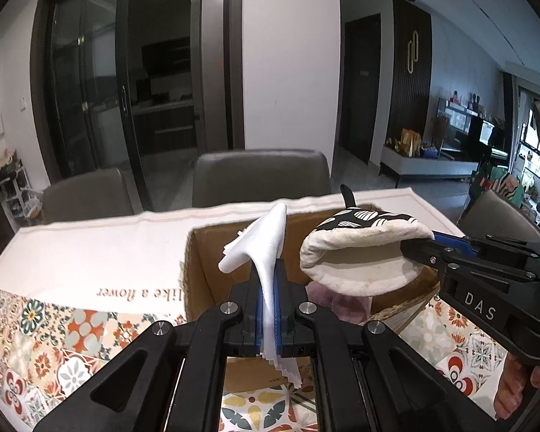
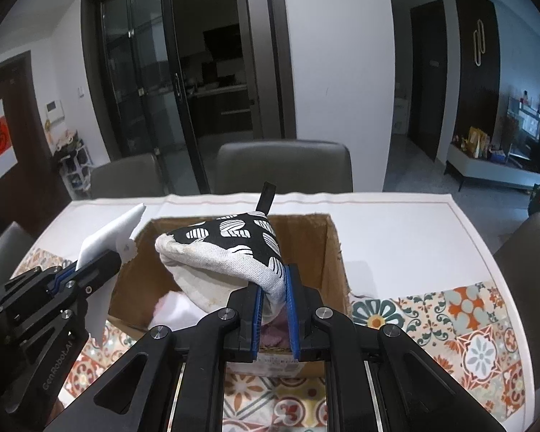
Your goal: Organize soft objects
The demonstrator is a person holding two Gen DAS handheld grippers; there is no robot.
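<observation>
While both hands hover over an open cardboard box on the tabletop, each claw carries one soft item, seemingly ready to drop it in. The left claw is pinched tight on a thin white cloth with a zigzag-cut edge; the cloth stands up between the blue pads and flops to the left, held above the box's near-left corner. The right claw is clamped on the edge of a black-and-white patterned oven mitt, whose cream lining gapes open and whose dark hanging loop points upward. The mitt hangs directly over the box opening, so letting go would likely land it inside. Something pink and something white already lie in the box. A floral-tile patterned cloth covers the tabletop around it, and grey chairs stand behind
</observation>
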